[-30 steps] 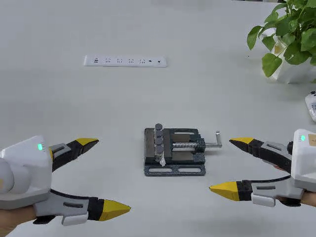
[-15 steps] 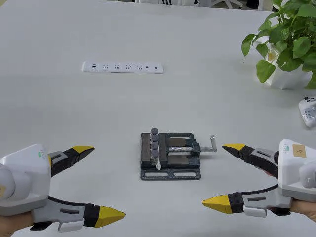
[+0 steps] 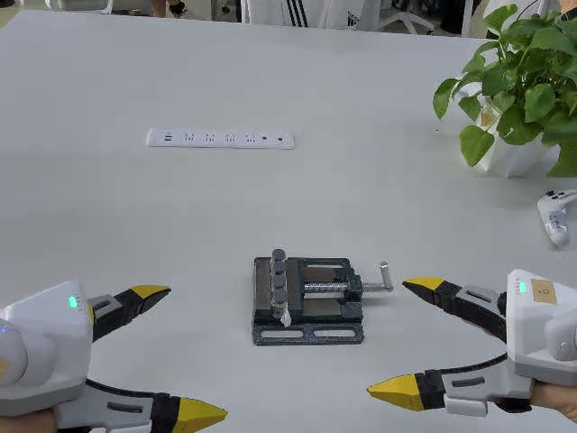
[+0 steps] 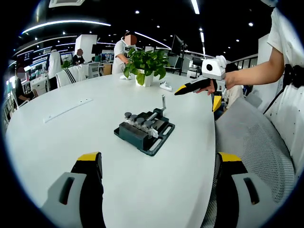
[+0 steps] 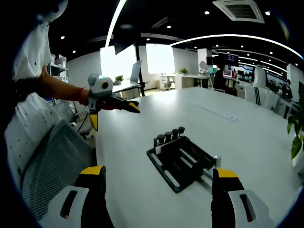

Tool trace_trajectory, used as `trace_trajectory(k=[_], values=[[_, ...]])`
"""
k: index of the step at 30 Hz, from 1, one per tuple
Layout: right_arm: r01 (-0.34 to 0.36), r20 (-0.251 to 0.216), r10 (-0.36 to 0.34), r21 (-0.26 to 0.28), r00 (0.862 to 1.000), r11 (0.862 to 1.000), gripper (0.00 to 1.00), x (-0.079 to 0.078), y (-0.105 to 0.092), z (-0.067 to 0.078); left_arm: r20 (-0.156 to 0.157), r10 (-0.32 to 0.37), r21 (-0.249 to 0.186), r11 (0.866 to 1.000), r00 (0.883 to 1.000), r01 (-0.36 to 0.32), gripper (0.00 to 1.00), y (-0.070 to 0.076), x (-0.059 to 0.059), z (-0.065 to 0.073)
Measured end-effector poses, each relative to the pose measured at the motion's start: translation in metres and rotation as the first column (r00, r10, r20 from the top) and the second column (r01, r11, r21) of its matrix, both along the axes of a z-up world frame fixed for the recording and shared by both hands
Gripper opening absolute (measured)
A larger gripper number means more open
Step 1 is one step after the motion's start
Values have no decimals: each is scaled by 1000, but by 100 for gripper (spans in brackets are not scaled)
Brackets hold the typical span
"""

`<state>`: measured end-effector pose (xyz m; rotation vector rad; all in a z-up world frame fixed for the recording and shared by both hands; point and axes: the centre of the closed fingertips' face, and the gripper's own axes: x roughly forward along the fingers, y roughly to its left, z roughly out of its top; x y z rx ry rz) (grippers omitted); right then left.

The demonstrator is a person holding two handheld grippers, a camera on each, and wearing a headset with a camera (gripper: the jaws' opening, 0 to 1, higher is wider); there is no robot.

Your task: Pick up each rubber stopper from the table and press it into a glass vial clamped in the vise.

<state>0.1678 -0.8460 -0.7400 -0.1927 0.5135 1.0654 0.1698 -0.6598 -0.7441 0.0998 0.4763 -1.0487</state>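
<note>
A dark metal vise [image 3: 311,332] sits mid-table with its screw handle pointing right. Clamped along its left jaw is a row of several glass vials [image 3: 279,278], each topped by a dark rubber stopper. A small white scrap [image 3: 286,317] lies at the row's near end. My left gripper [image 3: 194,352] is open and holds nothing, low and left of the vise. My right gripper [image 3: 389,338] is open too, just right of the vise. The left gripper view shows the vise [image 4: 153,137] beyond its wide jaws, and the right gripper view shows the vials [image 5: 168,135].
A white power strip [image 3: 219,139] lies at the table's far side. At the right edge stand a potted plant [image 3: 518,99] and a white controller [image 3: 557,216]. A mesh chair [image 5: 52,161] is beside the table's near edge. People stand in the background.
The head camera has tilted up, so the vise sits lower in view. Both grippers stay open and have hardly moved relative to the vise.
</note>
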Motion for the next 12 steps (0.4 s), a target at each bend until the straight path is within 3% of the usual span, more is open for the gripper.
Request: trace_trajectory(k=[12], values=[[2,10,-2,7,1000,1000,91,2,2,5,-2,-7,4,1000,1000,7,99,0,1,0]])
